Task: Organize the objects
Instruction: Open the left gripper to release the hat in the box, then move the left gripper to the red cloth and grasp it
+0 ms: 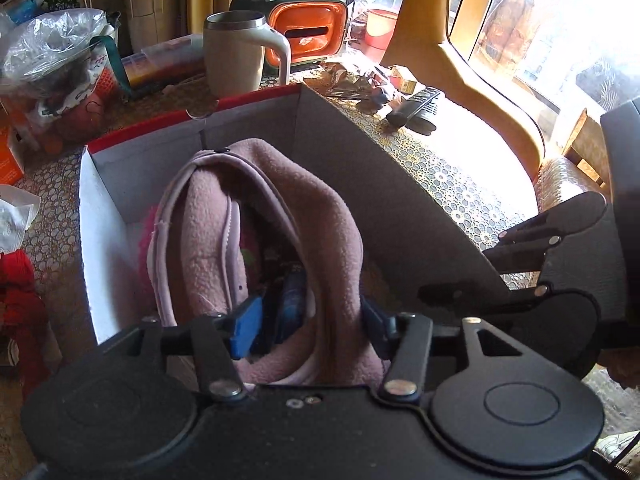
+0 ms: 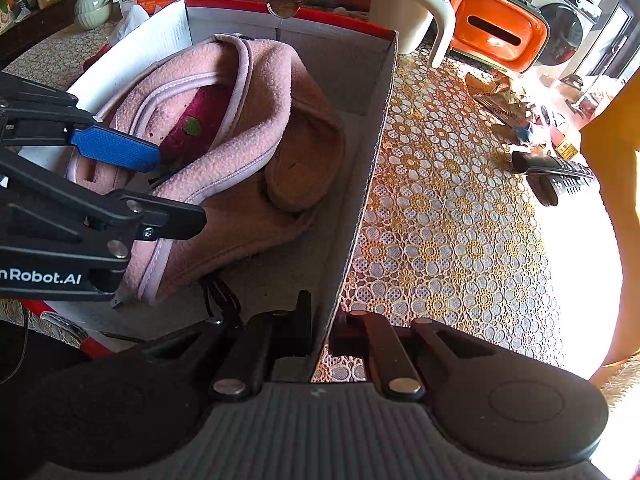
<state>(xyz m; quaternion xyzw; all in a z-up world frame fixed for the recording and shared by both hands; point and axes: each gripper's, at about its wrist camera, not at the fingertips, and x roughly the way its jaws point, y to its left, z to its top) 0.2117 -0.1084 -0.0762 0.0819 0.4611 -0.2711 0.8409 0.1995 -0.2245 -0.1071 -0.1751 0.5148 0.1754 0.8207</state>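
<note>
Already most of the pink fleece garment [image 2: 240, 128] sits inside the cardboard box [image 2: 360, 184], its edge pinched between the left gripper [image 1: 308, 320] fingers. Right gripper [image 2: 320, 332] clamps the box wall. Beyond the fingers, a mug [image 1: 236, 52], remote [image 2: 556, 176] and wrappers remain loose on the floral tablecloth [image 2: 460, 240] by a bright window.
</note>
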